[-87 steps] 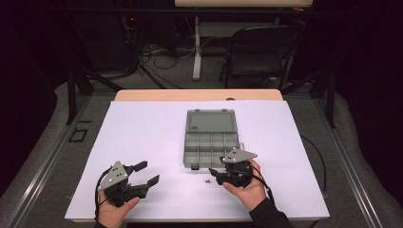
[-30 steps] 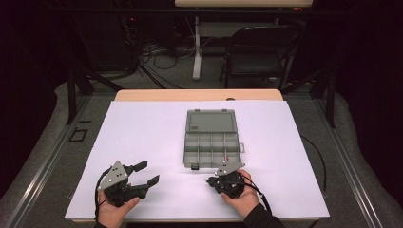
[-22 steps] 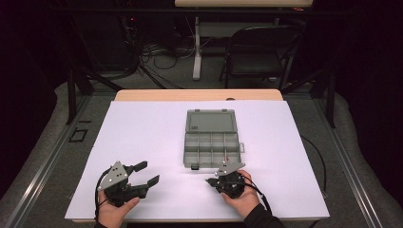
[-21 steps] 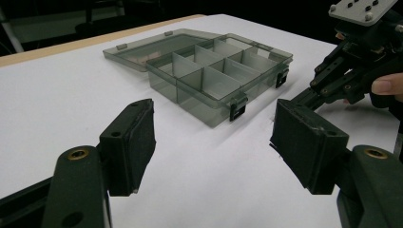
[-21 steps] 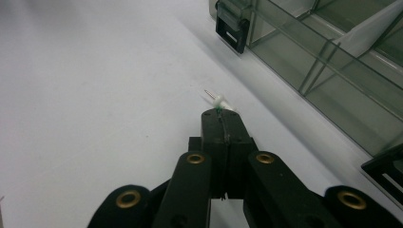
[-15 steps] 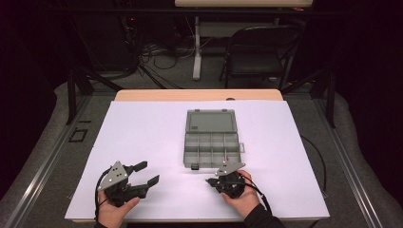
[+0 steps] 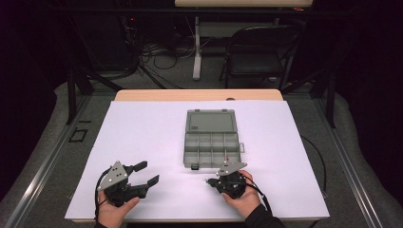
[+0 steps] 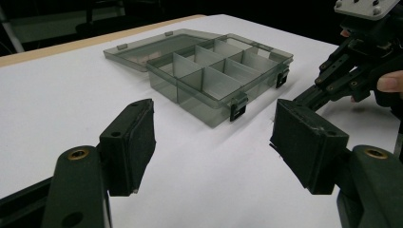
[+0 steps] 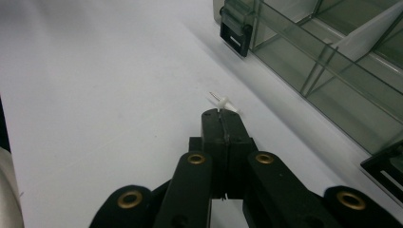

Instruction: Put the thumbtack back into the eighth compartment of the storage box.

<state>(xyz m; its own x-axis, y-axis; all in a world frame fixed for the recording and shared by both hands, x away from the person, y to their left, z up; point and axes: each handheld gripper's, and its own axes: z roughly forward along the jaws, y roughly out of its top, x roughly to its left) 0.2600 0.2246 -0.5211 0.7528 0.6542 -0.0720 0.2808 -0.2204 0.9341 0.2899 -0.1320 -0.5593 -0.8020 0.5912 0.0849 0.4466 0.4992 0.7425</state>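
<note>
A clear grey organizer box point(image 7: 211, 142) with several empty compartments lies open mid-table, its lid point(image 7: 210, 121) flat behind it. My right gripper point(image 7: 209, 181) rests low on the white table surface just in front of the box's near edge. In the right gripper view its jaws are pressed together, and a small white push pin point(image 9: 226, 102) sticks out at the tip of the right gripper point(image 9: 221, 114), beside the box wall point(image 9: 304, 66). My left gripper point(image 7: 148, 173) sits at the front left, open and holding nothing. The left gripper view shows the left gripper point(image 8: 216, 142) facing the box point(image 8: 218, 76).
White paper point(image 7: 142, 128) covers the table, with a strip of wooden edge point(image 7: 199, 95) at the back. Black latches point(image 9: 235, 35) hang on the box's near wall. A chair point(image 7: 259, 52) and cables stand beyond the table. The right gripper point(image 8: 332, 76) appears at the right of the left gripper view.
The right gripper has moved a little toward the person and lower, away from the box's near edge, then stayed still. The left gripper has not moved.
</note>
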